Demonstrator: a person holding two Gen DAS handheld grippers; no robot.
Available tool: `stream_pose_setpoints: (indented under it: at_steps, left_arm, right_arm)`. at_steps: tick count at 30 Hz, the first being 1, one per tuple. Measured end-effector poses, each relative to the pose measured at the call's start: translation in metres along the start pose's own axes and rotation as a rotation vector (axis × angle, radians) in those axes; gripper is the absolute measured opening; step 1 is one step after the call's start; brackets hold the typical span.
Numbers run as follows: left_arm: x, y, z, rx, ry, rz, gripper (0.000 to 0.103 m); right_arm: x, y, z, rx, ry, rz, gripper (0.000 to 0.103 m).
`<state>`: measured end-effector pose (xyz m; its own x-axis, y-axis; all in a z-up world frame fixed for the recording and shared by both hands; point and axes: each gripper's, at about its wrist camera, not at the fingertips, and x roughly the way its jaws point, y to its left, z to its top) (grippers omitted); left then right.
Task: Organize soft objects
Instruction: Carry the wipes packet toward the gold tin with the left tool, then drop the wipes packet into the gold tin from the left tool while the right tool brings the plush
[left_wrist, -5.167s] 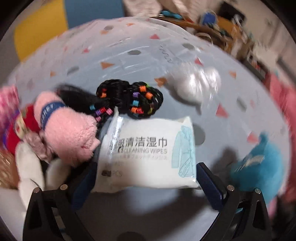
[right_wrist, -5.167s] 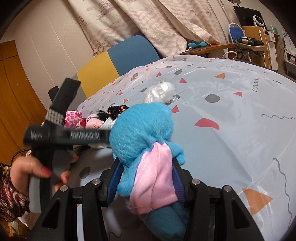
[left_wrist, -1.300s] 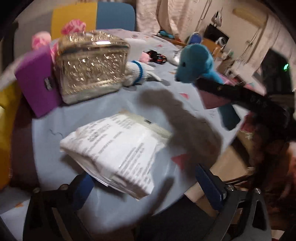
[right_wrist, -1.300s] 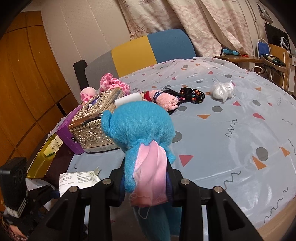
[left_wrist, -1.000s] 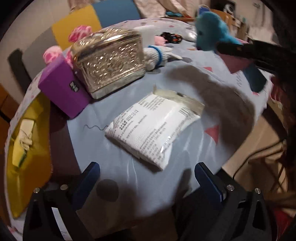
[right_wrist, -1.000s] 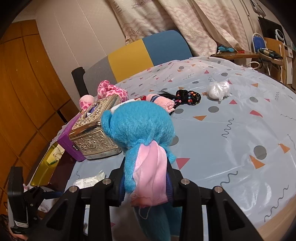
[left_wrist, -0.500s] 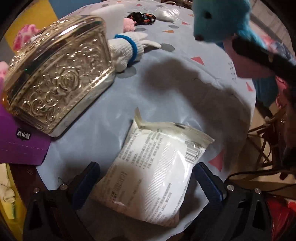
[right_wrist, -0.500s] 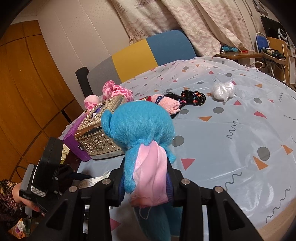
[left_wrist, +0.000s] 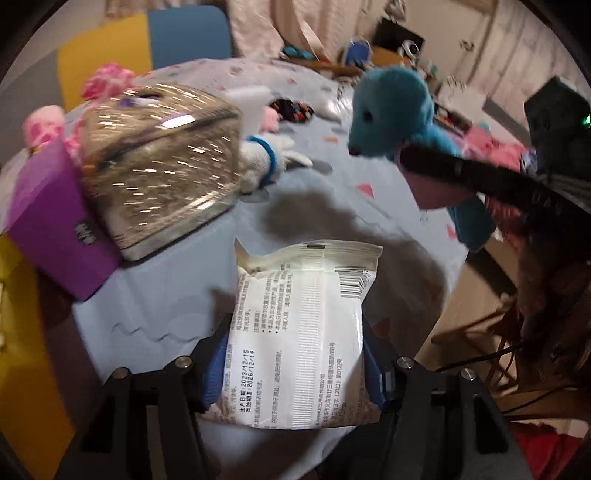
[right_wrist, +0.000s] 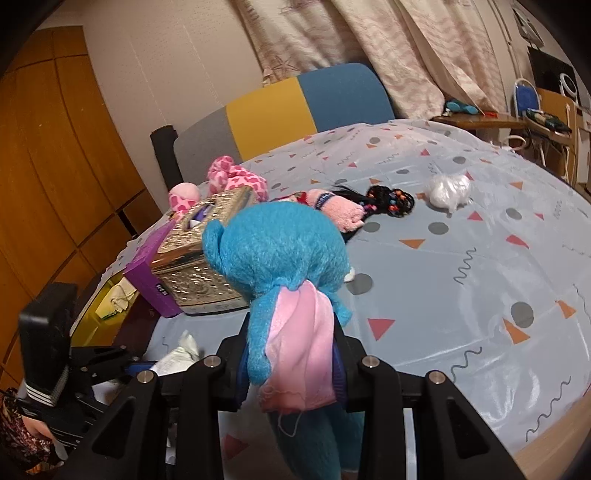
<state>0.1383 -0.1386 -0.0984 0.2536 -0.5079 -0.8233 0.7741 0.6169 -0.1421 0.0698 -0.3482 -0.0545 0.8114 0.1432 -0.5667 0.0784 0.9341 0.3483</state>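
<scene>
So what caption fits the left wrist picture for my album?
Left gripper closing around a white wipes pack beside a gold box.

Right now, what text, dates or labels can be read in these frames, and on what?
"2023/12/15" and "2026/12/14": on the wipes pack, printed sideways.
"(2022)": lower on the same pack.
Other print and barcode digits on the pack: too small.
White label on the purple box: blurred, unreadable.

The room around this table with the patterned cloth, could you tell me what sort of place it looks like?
Most likely a lived-in room of a home, not a lab. Patterned curtains hang behind a yellow and blue chair, wood panelling lines one wall, and a cluttered side desk stands beyond the table.
</scene>
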Motion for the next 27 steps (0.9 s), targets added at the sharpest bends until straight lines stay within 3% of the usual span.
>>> stream_pose_setpoints:
  at_steps: [6,12,15,20,27]
  left_arm:
    - [-0.062,0.025,-0.015,-0.148,-0.081,0.046,0.061]
    - [-0.116,0.09,-0.042,-0.339,-0.164,0.096,0.062]
    - [-0.137,0.127,-0.057,-0.425,-0.195,0.173,0.062]
    - [-0.151,0.182,-0.081,-0.576,-0.198,0.263,0.062]
    - [-0.141,0.245,-0.115,-0.738,-0.112,0.407,0.062]
  right_arm:
    - [-0.004,0.046,0.013,-0.059,-0.012,0.092,0.035]
    - [0.007,0.119,0.027,-0.163,0.001,0.216,0.035]
    - [0.018,0.163,0.033,-0.214,0.013,0.285,0.035]
    - [0.04,0.222,0.033,-0.273,0.038,0.356,0.035]
    - [0.09,0.289,0.024,-0.344,0.143,0.395,0.035]
